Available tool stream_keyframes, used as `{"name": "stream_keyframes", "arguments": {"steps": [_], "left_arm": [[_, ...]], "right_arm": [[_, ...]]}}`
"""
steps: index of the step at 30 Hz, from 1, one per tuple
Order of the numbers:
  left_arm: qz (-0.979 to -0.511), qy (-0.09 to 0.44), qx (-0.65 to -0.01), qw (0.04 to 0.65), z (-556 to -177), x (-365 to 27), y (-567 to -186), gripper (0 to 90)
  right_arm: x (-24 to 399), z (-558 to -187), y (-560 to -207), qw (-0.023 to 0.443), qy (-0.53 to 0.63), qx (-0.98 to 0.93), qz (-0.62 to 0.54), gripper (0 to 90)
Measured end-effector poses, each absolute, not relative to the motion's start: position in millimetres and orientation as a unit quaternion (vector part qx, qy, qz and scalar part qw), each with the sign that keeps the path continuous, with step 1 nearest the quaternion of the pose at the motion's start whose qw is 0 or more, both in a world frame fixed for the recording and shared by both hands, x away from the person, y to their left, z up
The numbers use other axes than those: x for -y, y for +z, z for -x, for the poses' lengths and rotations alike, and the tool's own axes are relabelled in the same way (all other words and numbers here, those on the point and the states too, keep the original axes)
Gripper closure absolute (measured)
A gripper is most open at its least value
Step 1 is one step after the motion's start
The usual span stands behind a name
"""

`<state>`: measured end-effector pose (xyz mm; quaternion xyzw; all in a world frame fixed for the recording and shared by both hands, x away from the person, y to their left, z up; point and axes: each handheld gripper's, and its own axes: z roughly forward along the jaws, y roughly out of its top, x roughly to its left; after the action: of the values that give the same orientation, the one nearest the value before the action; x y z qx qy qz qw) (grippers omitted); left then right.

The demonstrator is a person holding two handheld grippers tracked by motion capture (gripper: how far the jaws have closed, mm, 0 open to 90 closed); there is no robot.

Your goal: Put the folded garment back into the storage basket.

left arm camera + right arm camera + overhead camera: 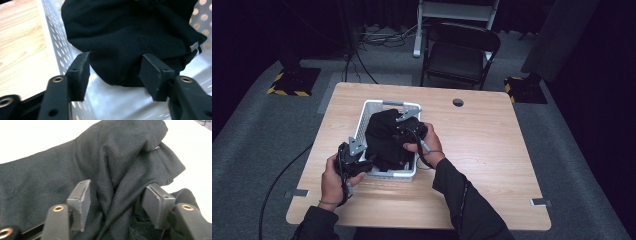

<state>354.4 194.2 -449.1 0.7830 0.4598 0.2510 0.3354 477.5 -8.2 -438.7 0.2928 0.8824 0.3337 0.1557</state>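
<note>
A black garment (384, 137) is piled in a white perforated basket (387, 102) on the wooden table (492, 150). My left gripper (364, 162) sits at the basket's near left corner. In the left gripper view its jaws (113, 67) stand apart on either side of a hanging fold of the garment (125, 30), above the basket wall (53, 37). My right gripper (404, 132) is over the garment's right side. In the right gripper view its jaws (115, 200) are spread around a bunched ridge of the cloth (112, 157), not pinching it.
A black folding chair (459, 52) stands beyond the table's far edge. A round cable hole (457, 102) lies near the far side of the table. Cables run across the grey floor at left, and striped yellow-black bases (292, 82) flank the table.
</note>
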Motion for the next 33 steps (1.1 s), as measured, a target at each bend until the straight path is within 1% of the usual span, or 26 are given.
{"name": "stream_keyframes", "arguments": {"steps": [2, 5, 6, 10, 11, 15, 16, 19, 22, 24, 28, 33], "left_arm": [[-0.778, 0.251, -0.462, 0.343, -353.8, -194.6, -447.4, 36.3], [-0.770, 0.258, -0.467, 0.351, -352.3, -194.6, -445.0, 31.5], [-0.767, 0.260, -0.469, 0.353, -352.0, -194.3, -444.8, 27.9], [-0.761, 0.262, -0.473, 0.360, -350.9, -194.3, -443.5, 23.2], [-0.760, 0.262, -0.474, 0.359, -350.7, -193.5, -443.5, 23.2], [-0.762, 0.263, -0.476, 0.351, -351.7, -189.8, -445.0, 14.8], [-0.765, 0.259, -0.475, 0.351, -352.2, -188.7, -445.8, 13.4], [-0.765, 0.262, -0.479, 0.341, -353.9, -184.5, -449.5, 3.0], [-0.771, 0.259, -0.475, 0.337, -354.4, -181.6, -451.5, 1.4], [-0.767, 0.265, -0.471, 0.344, -352.6, -180.2, -450.9, 1.4], [-0.775, 0.264, -0.456, 0.350, -349.9, -177.9, -448.1, 1.6], [-0.779, 0.274, -0.441, 0.350, -346.1, -174.0, -447.1, 2.1]], "right_arm": [[7.7, -477.4, -438.1, 0.153, 0.337, -0.884, -0.286, 33.6], [7.6, -476.8, -437.6, 0.158, 0.344, -0.881, -0.285, 27.6], [6.9, -476.5, -437.9, 0.158, 0.341, -0.883, -0.280, 24.9], [3.3, -473.9, -439.6, 0.167, 0.330, -0.890, -0.266, 18.7], [3.3, -473.9, -439.6, 0.167, 0.330, -0.890, -0.266, 18.7], [1.0, -470.4, -439.8, 0.191, 0.325, -0.890, -0.257, 8.6], [0.7, -469.9, -439.6, 0.193, 0.324, -0.891, -0.254, 8.2], [-0.9, -468.4, -439.5, 0.195, 0.317, -0.895, -0.245, 5.7], [-1.1, -467.6, -439.3, 0.192, 0.317, -0.897, -0.241, 5.1], [-0.9, -466.6, -439.6, 0.186, 0.322, -0.898, -0.237, 4.5], [-2.0, -463.4, -440.8, 0.181, 0.316, -0.903, -0.227, 4.5], [0.4, -459.6, -439.3, 0.184, 0.315, -0.905, -0.220, 5.0]]}}
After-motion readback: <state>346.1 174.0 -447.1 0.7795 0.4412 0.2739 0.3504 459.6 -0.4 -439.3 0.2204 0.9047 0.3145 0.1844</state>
